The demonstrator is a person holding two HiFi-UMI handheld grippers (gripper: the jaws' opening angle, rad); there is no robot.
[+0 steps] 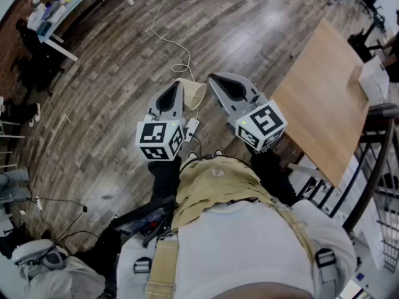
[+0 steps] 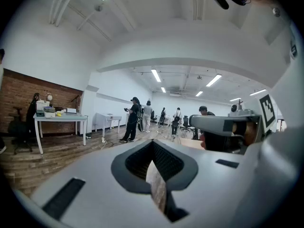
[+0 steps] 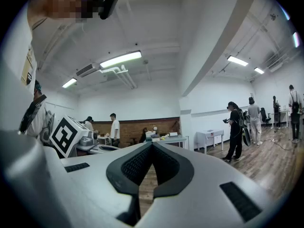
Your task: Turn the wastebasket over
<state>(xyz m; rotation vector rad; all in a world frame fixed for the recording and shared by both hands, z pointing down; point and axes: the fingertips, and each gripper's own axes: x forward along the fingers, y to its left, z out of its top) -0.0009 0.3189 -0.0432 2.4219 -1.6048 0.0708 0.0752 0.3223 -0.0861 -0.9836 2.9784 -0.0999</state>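
A beige wastebasket (image 1: 194, 93) lies on its side on the wood floor, seen only in the head view. It shows between my two grippers, and the left one covers part of it. Both grippers are held up level in front of the person's chest, well above the floor. My left gripper (image 1: 176, 86) is shut with nothing in it; in its own view the jaws (image 2: 153, 144) meet at the tips. My right gripper (image 1: 212, 78) also stands shut and empty, with its jaws (image 3: 151, 146) together. Neither gripper view shows the wastebasket.
A light wooden table (image 1: 324, 98) stands close on the right with a white box (image 1: 373, 80) on it. A white cable (image 1: 163, 18) trails across the floor to the basket. A white desk (image 1: 62, 5) is far at the upper left. Several people stand across the room (image 2: 134, 118).
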